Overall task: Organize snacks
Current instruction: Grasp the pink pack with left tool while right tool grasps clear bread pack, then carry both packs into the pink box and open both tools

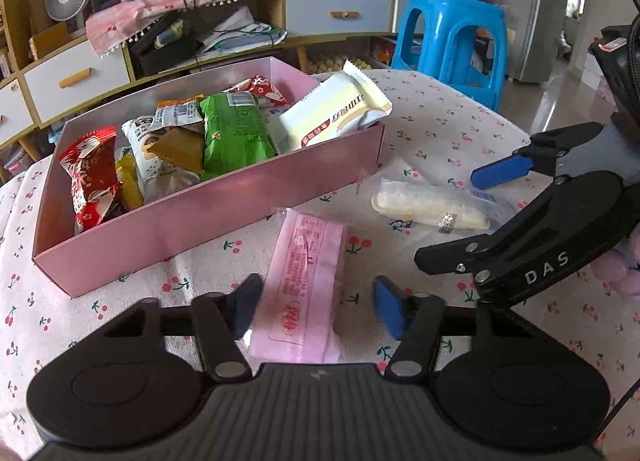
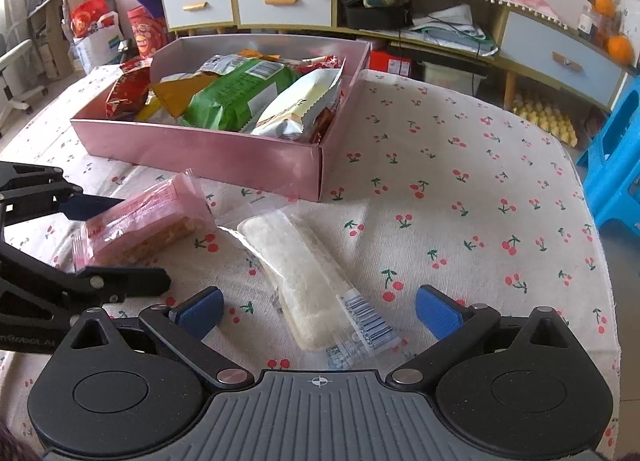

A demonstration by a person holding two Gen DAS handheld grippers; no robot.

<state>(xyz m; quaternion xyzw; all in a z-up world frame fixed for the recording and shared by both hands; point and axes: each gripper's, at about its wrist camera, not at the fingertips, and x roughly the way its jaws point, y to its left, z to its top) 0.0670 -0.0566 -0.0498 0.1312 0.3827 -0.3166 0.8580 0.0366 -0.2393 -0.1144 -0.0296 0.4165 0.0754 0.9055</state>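
I see the pink-wrapped snack bar (image 1: 305, 285) lying flat on the cherry-print tablecloth (image 1: 440, 121), just near of the pink box (image 1: 208, 217). My left gripper (image 1: 316, 307) straddles its near end, jaws wide, one blue pad on each side; I cannot tell whether the left pad touches the wrapper. To its right lies the clear-wrapped white rice bar (image 2: 308, 281), barcode end toward me, and my right gripper (image 2: 320, 311) sits over it, jaws spread wide, pads (image 2: 438, 315) well clear of the wrapper. The box is packed: a green packet (image 1: 234, 133), a red packet (image 1: 92, 181) at the left end, a cream-and-white packet (image 1: 336, 111) leaning over the right wall. Far right stands a blue plastic stool (image 1: 452, 41).
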